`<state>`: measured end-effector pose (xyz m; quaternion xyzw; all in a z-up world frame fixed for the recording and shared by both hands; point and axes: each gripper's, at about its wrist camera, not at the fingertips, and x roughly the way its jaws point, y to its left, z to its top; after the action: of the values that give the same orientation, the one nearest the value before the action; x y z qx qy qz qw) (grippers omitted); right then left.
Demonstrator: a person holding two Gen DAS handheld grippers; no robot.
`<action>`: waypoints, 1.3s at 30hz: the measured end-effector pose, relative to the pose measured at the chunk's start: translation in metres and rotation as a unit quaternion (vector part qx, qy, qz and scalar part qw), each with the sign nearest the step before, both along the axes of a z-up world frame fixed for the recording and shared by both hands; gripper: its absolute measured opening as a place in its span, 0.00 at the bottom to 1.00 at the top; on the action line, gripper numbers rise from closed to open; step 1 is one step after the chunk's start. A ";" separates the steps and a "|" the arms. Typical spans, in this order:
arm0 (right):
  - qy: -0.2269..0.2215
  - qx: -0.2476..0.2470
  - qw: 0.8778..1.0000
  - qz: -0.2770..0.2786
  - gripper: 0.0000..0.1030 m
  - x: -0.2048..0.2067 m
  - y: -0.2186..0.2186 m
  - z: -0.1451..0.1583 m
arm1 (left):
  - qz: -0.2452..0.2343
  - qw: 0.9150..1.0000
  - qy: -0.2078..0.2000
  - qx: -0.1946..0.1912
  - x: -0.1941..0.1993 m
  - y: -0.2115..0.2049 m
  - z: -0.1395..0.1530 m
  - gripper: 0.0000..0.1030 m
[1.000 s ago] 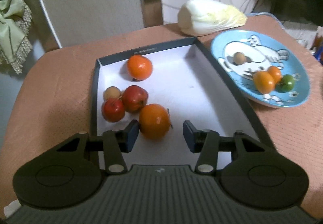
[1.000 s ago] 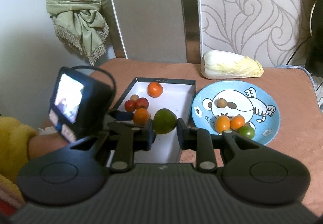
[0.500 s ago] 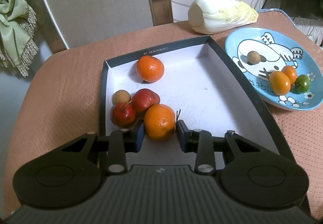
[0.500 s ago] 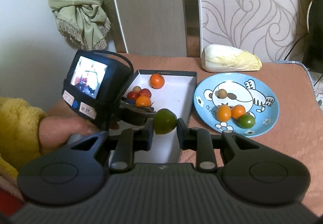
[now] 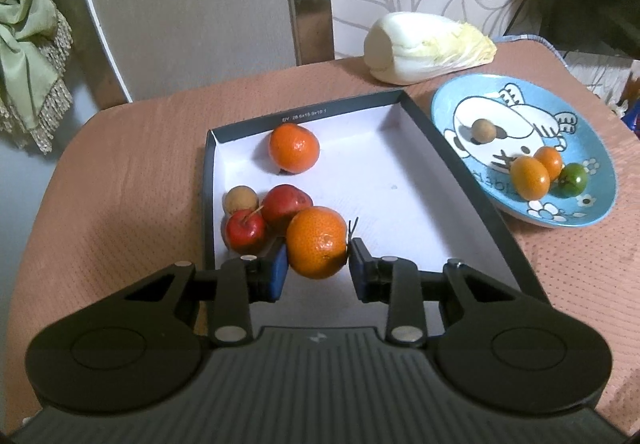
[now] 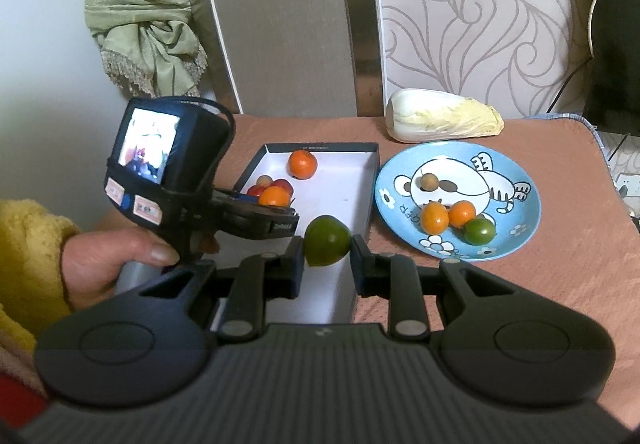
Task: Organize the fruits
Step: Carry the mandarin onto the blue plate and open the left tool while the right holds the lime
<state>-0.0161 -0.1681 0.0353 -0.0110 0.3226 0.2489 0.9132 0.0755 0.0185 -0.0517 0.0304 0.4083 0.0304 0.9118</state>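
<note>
Left gripper (image 5: pixel 318 270): jaws have just been closing and now clamp the near tangerine (image 5: pixel 317 242) inside the dark-rimmed box (image 5: pixel 472 200), beside two red fruits (image 5: pixel 264 218); right gripper (image 6: pixel 327 262): jaws clamped on a green fruit (image 6: pixel 327 245) held above the box's near end; blue plate (image 6: pixel 516 240) just right of the box

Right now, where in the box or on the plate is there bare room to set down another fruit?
The box is bare across its right half, from the far tangerine to the right wall. Its left side is crowded: two red fruits, a brown one and the tangerine between the left gripper. The plate is free at its far right; fruit clusters near its front.
</note>
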 end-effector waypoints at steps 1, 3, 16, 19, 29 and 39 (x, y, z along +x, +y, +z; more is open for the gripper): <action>0.001 0.000 1.000 0.001 0.27 0.000 0.001 0.000 | -0.001 1.000 -0.001 0.000 -0.001 0.000 0.001 0.36; 0.001 0.000 1.000 0.003 0.27 0.000 0.004 0.000 | -0.003 1.000 -0.003 -0.003 -0.003 0.002 0.003 0.36; 0.004 0.005 1.000 0.021 0.27 -0.001 0.017 0.000 | -0.004 1.000 -0.018 -0.007 -0.010 0.010 0.010 0.37; 0.004 0.010 1.000 0.022 0.27 -0.001 0.016 0.000 | -0.004 1.000 -0.020 -0.006 -0.013 0.009 0.012 0.36; 0.021 0.025 0.999 0.013 0.27 0.008 0.010 -0.005 | -0.013 0.999 -0.042 -0.014 -0.021 0.001 0.029 0.37; 0.013 0.028 1.000 -0.002 0.27 0.007 -0.009 -0.003 | -0.052 0.997 -0.055 -0.015 -0.010 -0.037 0.043 0.37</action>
<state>-0.0090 -0.1774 0.0321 0.0185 0.3273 0.2562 0.9093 0.0650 -0.0188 -0.0087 0.0368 0.3562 -0.0217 0.9334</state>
